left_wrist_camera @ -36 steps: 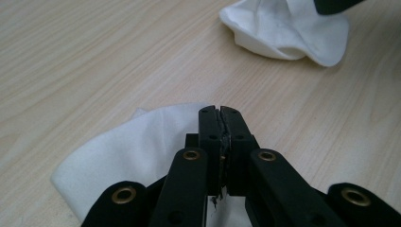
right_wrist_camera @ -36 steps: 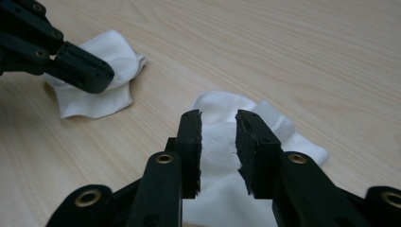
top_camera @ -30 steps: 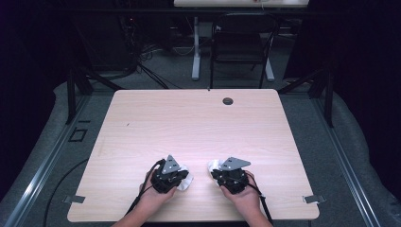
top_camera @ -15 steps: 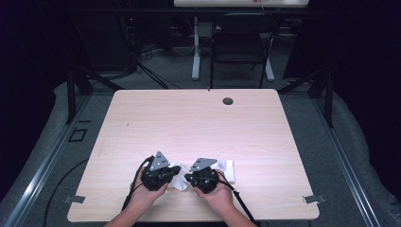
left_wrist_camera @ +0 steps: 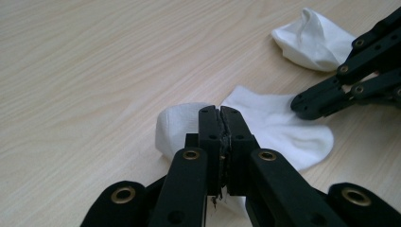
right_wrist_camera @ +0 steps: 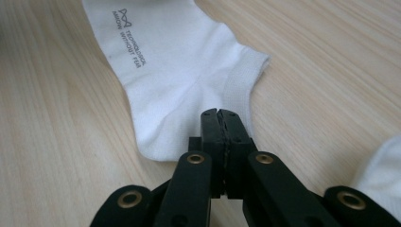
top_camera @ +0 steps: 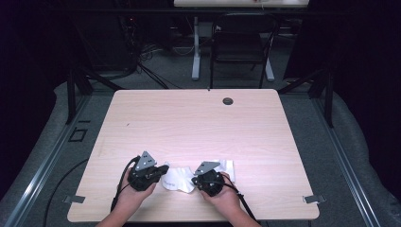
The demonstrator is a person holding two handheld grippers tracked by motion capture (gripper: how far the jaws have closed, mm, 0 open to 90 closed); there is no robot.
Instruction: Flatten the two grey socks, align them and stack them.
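Observation:
A white ankle sock (top_camera: 177, 179) lies near the table's front edge between my two grippers. My left gripper (top_camera: 164, 171) points right at it. In the left gripper view its jaws (left_wrist_camera: 220, 111) are shut with the sock (left_wrist_camera: 279, 127) gathered at their tips. My right gripper (top_camera: 195, 179) points left, and its tip (left_wrist_camera: 302, 101) rests on the same sock's far edge. In the right gripper view its jaws (right_wrist_camera: 220, 113) are shut over the cuff of a flat sock (right_wrist_camera: 175, 71) with small grey print. I cannot tell whether any fabric is pinched there.
A second white sock (top_camera: 226, 166) lies just right of my right hand, crumpled (left_wrist_camera: 314, 42). The wooden table (top_camera: 198, 123) has a round cable hole (top_camera: 228, 100) at its far edge. A chair (top_camera: 241, 47) and desk legs stand beyond.
Both hands have shifted left along the front edge, the left one farther. The second sock now lies uncovered to the right of the right hand.

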